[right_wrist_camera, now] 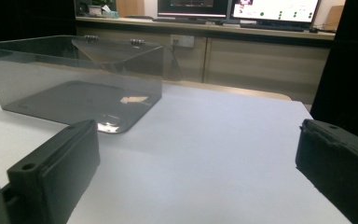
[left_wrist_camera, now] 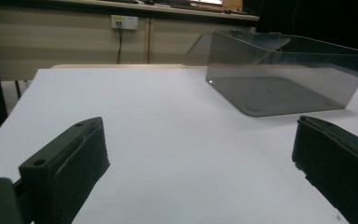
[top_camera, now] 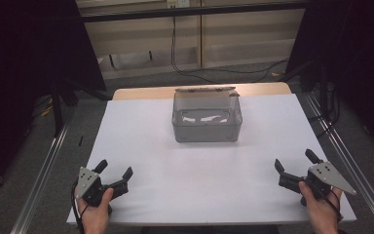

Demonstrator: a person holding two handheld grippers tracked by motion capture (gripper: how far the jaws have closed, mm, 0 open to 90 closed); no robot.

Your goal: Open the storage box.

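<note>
The white surface (top_camera: 151,146) carries a clear box (top_camera: 207,117) at its far middle, hinged lid open (right gripper view adds monitors (right_wrist_camera: 237,9) behind). Left claw (top_camera: 114,173) and right claw (top_camera: 294,163) rest at the near corners, both spread, pinching nothing.
</note>
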